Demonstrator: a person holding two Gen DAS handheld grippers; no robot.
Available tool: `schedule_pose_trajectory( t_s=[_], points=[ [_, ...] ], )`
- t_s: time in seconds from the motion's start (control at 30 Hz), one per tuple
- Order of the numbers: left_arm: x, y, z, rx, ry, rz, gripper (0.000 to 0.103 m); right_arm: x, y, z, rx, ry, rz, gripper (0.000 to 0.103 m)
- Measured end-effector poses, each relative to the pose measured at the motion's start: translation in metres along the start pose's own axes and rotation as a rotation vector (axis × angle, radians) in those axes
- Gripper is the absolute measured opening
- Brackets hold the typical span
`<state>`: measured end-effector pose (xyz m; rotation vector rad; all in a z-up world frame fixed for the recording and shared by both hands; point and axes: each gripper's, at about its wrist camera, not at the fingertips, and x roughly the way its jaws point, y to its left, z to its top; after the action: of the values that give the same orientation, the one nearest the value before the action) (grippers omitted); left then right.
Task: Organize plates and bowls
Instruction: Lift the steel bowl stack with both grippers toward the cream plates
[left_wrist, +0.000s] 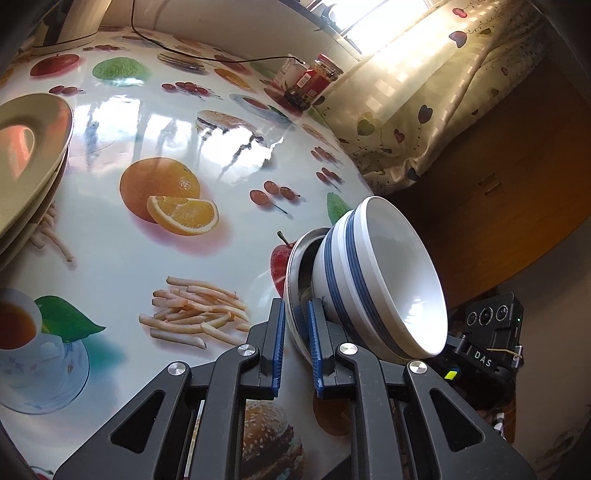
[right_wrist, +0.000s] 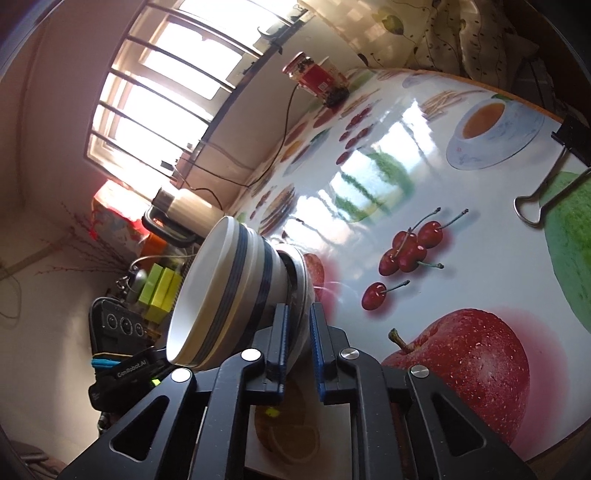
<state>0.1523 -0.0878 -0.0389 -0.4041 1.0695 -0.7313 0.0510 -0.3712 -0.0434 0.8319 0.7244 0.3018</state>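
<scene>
Both tools are clamped on the same thing: the left gripper (left_wrist: 297, 326) has its blue pads closed on the rim of a metal dish (left_wrist: 295, 266), and the right gripper (right_wrist: 298, 332) pinches the opposite edge of that dish (right_wrist: 301, 280). In the dish sits a nest of white bowls with blue bands (left_wrist: 373, 280), seen from the other side in the right wrist view (right_wrist: 229, 291). The stack sits near the edge of the table (left_wrist: 129, 122), over the printed apple. The main risk, as I judge it, is that the bowls are only resting in the dish — neither tool touches them — so uneven lifting or a tilt toward one hand could let them slide or tip out, and the glossy tablecloth offers little friction if the dish is dragged. A thin metal rim held in narrow pads could also pivot or slip. Whether the dish is lifted or resting on the table cannot be told, its underside being hidden behind the fingers, and the number of nested bowls is unclear. Farther off, stacked plates (left_wrist: 29, 155) are cut off at the left edge of the left wrist view, and a jar (left_wrist: 317, 79) and carton stand by the far wall — their labels unreadable.
</scene>
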Motion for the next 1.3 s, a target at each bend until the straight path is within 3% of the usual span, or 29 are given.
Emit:
schedule_pose_trajectory(
  t_s=[0.43,1.07,1.3],
  points=[
    [0.000,-0.003,0.000,0.018,0.001,0.013,0.012,0.001,-0.013,-0.001,0.091,-0.016,0.073,0.012],
    [0.000,-0.010,-0.002,0.064,-0.017,0.072,0.012,0.000,-0.002,-0.003,0.011,-0.023,0.029,0.012],
    [0.000,-0.008,-0.002,0.052,-0.018,0.060,0.012,0.000,-0.003,-0.002,0.009,-0.027,0.028,0.012]
  ],
)
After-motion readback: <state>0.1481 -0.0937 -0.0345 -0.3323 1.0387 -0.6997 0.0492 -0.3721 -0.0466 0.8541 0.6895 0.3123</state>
